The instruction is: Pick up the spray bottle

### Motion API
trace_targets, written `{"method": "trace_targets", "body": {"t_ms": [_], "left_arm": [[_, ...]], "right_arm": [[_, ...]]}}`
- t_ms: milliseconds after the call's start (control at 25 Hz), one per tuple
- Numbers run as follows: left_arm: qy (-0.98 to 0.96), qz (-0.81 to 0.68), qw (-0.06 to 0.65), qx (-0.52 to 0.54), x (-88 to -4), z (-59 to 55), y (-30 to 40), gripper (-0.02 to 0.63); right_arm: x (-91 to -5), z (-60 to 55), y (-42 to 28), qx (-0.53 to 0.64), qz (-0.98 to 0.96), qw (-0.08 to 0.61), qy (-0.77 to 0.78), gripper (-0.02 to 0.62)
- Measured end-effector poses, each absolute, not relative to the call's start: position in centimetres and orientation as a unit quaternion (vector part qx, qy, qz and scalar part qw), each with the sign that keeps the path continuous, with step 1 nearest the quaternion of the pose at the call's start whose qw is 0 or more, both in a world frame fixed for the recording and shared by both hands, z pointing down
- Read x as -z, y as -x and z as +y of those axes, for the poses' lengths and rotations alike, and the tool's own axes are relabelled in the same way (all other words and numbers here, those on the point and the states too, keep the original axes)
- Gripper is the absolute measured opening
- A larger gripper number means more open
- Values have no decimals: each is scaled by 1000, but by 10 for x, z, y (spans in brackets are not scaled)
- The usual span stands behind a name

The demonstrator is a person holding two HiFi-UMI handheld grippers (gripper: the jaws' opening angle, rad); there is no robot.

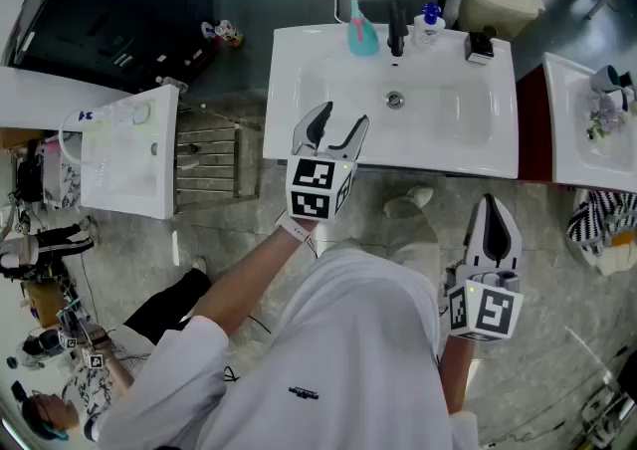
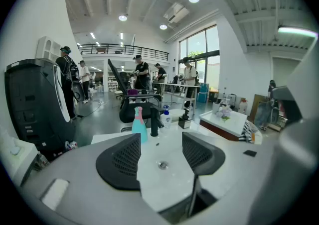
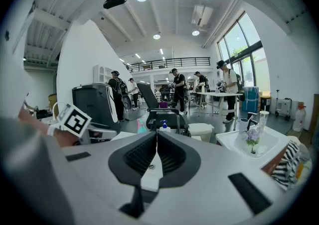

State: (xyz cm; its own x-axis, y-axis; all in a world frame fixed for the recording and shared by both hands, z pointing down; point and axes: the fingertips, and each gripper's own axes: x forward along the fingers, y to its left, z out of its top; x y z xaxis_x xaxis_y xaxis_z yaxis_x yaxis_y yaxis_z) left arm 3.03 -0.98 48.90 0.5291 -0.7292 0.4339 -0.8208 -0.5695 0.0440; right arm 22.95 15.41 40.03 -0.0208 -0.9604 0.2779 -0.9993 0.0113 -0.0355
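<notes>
The spray bottle (image 1: 360,30) is teal with a pink head and stands upright at the back rim of the white sink (image 1: 299,70), left of the black tap (image 1: 397,30). My left gripper (image 1: 336,129) is open and empty over the sink's front left part, well short of the bottle. Its own view shows the spray bottle (image 2: 139,125) just above the left jaw, with the drain (image 2: 162,165) between the jaws. My right gripper (image 1: 495,229) is shut on nothing, below the sink's front edge over the floor. In the right gripper view the bottle (image 3: 141,127) is only partly seen behind the shut jaws.
A soap pump bottle (image 1: 429,25) and a small black object (image 1: 478,45) stand right of the tap. A second white basin (image 1: 587,119) is at the right, a white unit (image 1: 129,154) and a metal rack (image 1: 209,159) at the left. People stand far behind.
</notes>
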Motion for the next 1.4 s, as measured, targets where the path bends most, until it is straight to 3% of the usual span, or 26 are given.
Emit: {"method": "trace_targets", "body": {"t_ms": [80, 240, 400, 920, 1400], "left_arm": [[-878, -425, 129, -179, -466, 48, -4, 222], [-887, -412, 139, -157, -421, 149, 48, 81], [-874, -431, 168, -151, -403, 221, 86, 21], [-866, -467, 141, -108, -362, 283, 67, 5], [-855, -486, 134, -121, -367, 311, 12, 5]], "right_arm": [[-396, 185, -205, -117, -700, 87, -699, 6], [-392, 239, -152, -124, -704, 95, -693, 6], [-383, 279, -113, -120, -715, 109, -680, 6], [-354, 307, -109, -84, -761, 79, -638, 6], [-359, 337, -165, -82, -777, 57, -622, 6]]}}
